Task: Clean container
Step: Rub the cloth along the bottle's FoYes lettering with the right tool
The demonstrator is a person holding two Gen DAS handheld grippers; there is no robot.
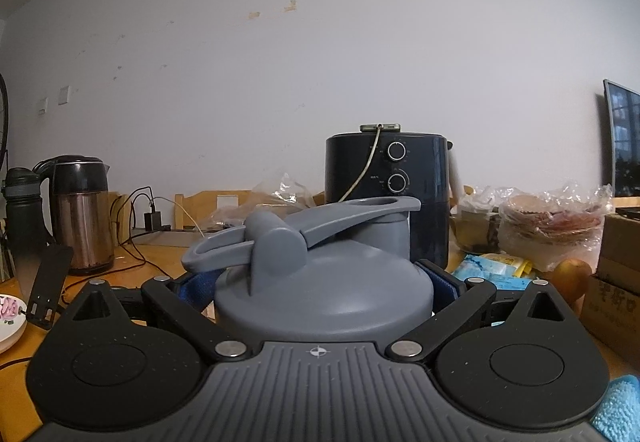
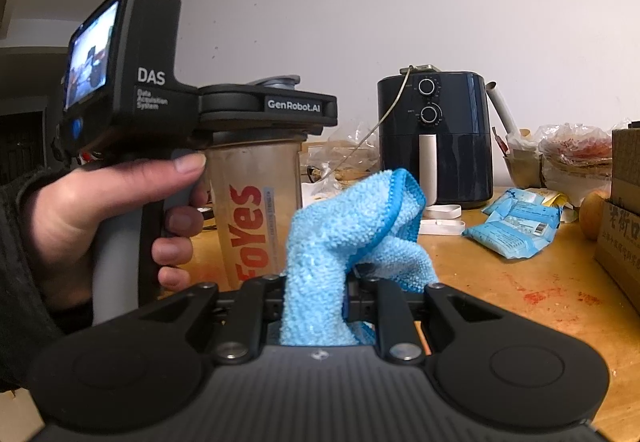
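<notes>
In the left wrist view the left gripper (image 1: 320, 282) fills the lower half of the frame, its jaws spread wide around the neck of the shaker bottle (image 1: 324, 282) and pressing on it just under the grey lid (image 1: 320, 266), whose flip cap and carry loop rise at centre. In the right wrist view the same bottle (image 2: 256, 210) stands at centre left, its clear body printed with orange letters, clamped near the top by the left gripper (image 2: 260, 110) with a hand (image 2: 92, 226) around the handle at the left edge. The right gripper (image 2: 316, 298) sits at the bottom centre, its jaws nearly together and pinching a blue cloth (image 2: 352, 234), which bunches upward just right of the bottle, close to it but not clearly touching. The wooden table (image 2: 500, 290) is bare in the lower right, with red smears. Behind, an air fryer (image 2: 436, 138) stands at centre right, blue packets (image 2: 516, 226) lie to its right, and a cardboard box (image 2: 624, 218) crowds the right edge. A kettle (image 1: 80, 210) stands at the left edge of the left wrist view.
</notes>
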